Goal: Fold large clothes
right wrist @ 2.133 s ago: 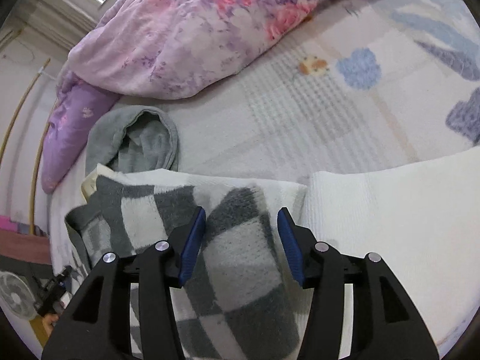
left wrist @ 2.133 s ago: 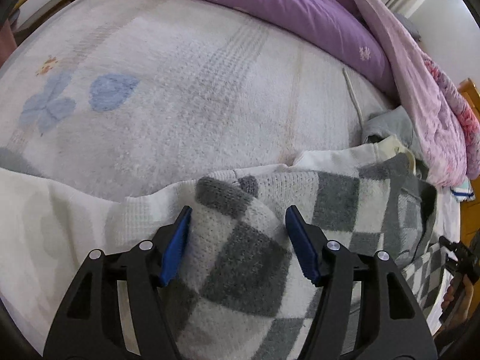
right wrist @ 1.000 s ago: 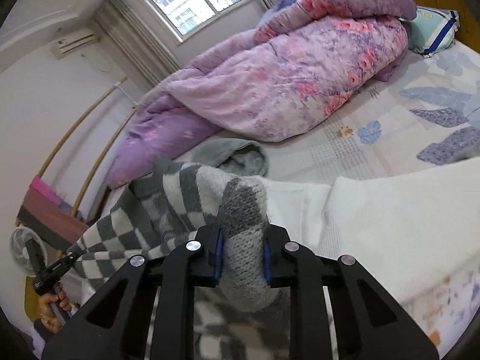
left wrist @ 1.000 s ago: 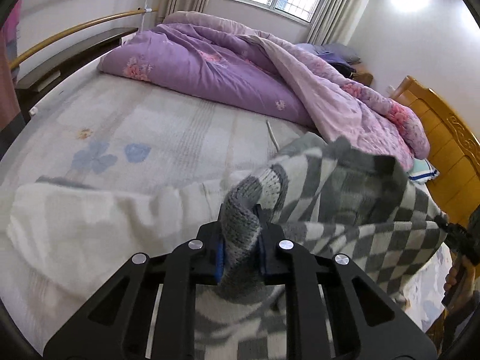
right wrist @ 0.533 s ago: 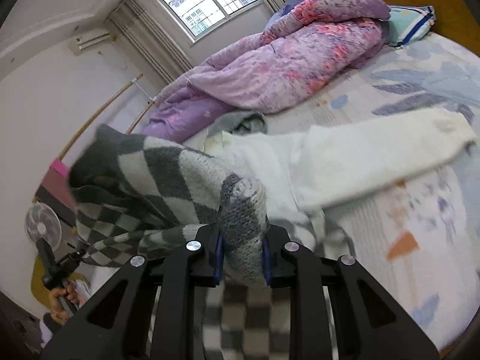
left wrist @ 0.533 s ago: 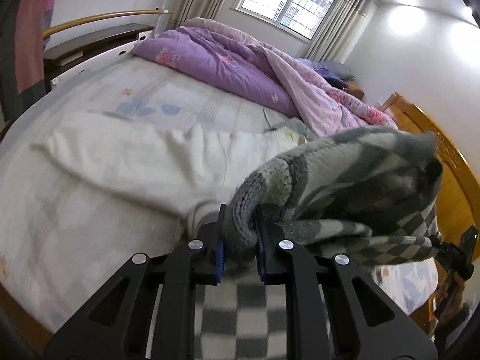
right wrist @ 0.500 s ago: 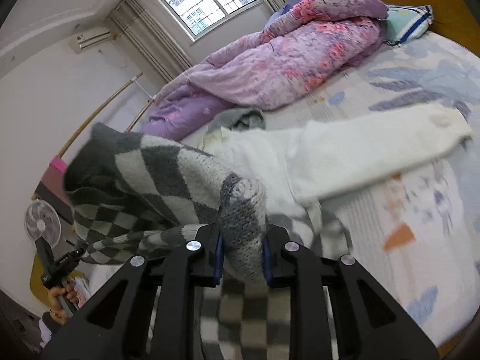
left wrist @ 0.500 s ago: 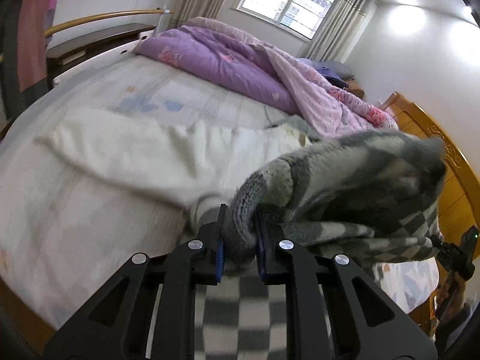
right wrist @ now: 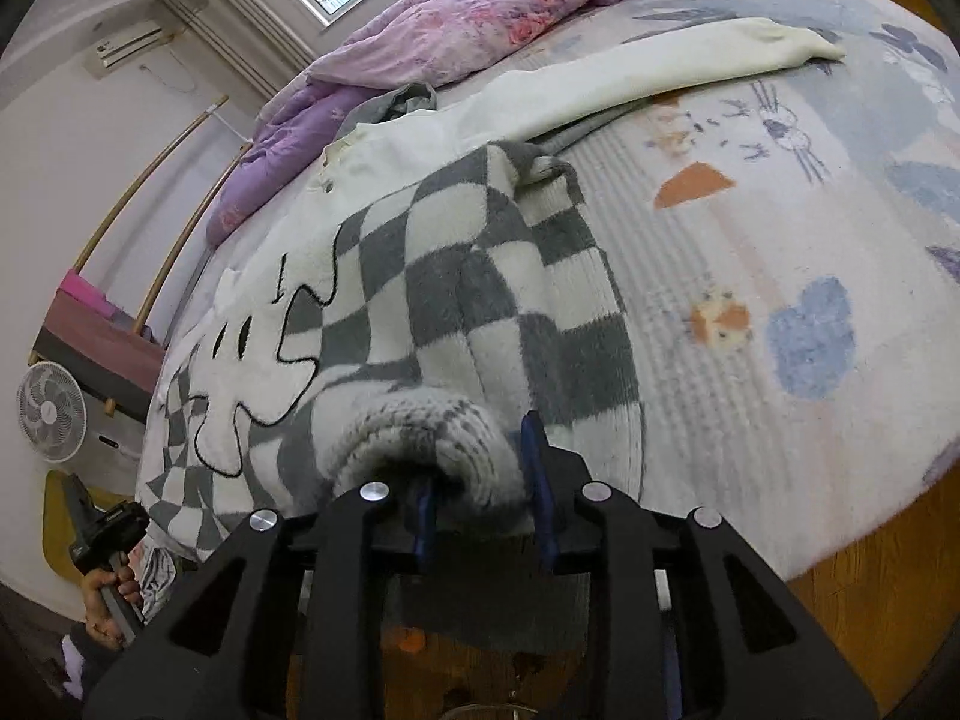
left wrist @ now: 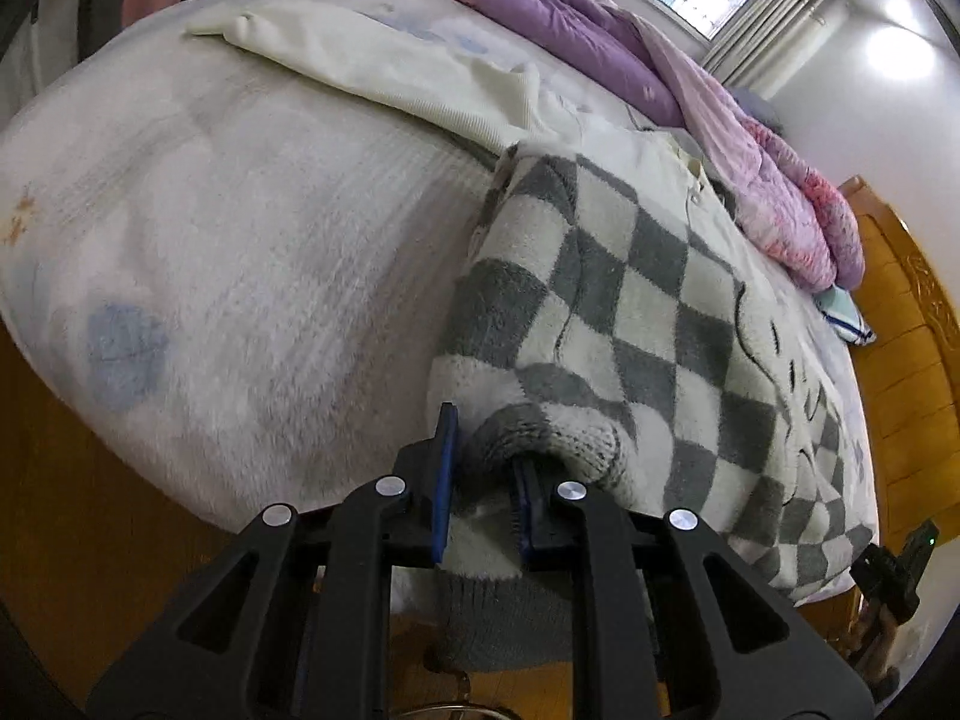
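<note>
A grey-and-white checkered sweater (left wrist: 630,276) (right wrist: 450,276) with a cartoon figure lies spread on the bed, partly over a cream sweater (left wrist: 390,72) (right wrist: 630,84). Its grey ribbed hem hangs over the bed's near edge. My left gripper (left wrist: 483,492) is shut on the hem at one corner. At the other corner my right gripper (right wrist: 480,498) has the hem bunched between its blue pads, which still touch the knit while the jaws are opening.
A purple and pink quilt (left wrist: 540,6) (right wrist: 480,18) is piled along the far side of the bed sheet (left wrist: 240,210). A grey garment (right wrist: 408,99) lies by the quilt. A wooden bed board (left wrist: 900,330), a fan (right wrist: 51,417) and wooden floor surround the bed.
Both grippers came down toward the bed's near edge. The checkered sweater, lifted in the air before, now lies flat on the bed. The right jaws stand wider apart.
</note>
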Available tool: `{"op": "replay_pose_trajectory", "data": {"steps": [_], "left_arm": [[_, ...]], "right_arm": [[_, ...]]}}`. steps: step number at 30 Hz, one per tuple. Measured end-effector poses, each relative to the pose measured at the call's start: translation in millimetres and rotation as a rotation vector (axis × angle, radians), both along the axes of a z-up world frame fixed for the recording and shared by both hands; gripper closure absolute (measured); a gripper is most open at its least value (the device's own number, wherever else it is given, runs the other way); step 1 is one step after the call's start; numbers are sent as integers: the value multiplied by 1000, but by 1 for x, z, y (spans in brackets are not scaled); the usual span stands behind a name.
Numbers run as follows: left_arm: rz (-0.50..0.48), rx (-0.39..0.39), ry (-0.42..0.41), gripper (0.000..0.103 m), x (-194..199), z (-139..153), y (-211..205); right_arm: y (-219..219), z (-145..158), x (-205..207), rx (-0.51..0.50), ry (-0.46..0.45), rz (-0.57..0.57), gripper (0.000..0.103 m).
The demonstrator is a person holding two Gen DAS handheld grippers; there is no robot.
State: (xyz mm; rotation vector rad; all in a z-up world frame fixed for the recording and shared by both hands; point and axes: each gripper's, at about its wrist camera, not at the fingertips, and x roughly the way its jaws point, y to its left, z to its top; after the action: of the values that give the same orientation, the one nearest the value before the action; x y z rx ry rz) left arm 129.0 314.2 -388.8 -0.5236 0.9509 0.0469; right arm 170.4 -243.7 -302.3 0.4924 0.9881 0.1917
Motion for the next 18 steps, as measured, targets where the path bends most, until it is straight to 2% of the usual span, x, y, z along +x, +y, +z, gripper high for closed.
{"op": "replay_pose_trajectory", "data": {"steps": [3, 5, 7, 8, 9, 12, 14, 16, 18], "left_arm": [[20, -15, -17, 85, -7, 8, -3], [47, -35, -31, 74, -16, 18, -6], [79, -62, -34, 70, -27, 23, -6], [103, -87, -43, 57, -36, 24, -6], [123, -114, -50, 52, -45, 25, -7], [134, -159, -64, 51, -59, 24, -16], [105, -206, -61, 51, -55, 18, -30], [102, -211, -45, 51, -48, 15, -41], [78, -231, -62, 48, -42, 16, -50]], "right_arm": [[3, 10, -7, -45, 12, 5, 74], [3, 14, -16, -70, 31, -9, 70], [-4, 14, -26, -44, 46, -33, 65], [-8, 16, -34, 1, 55, -49, 62], [-10, 19, -41, 40, 54, -63, 58], [-15, 18, -56, 194, 49, -111, 48], [-11, 8, -54, 308, 75, -132, 47], [-10, -3, -52, 421, 97, -178, 47], [-9, -8, -51, 545, 79, -224, 47]]}}
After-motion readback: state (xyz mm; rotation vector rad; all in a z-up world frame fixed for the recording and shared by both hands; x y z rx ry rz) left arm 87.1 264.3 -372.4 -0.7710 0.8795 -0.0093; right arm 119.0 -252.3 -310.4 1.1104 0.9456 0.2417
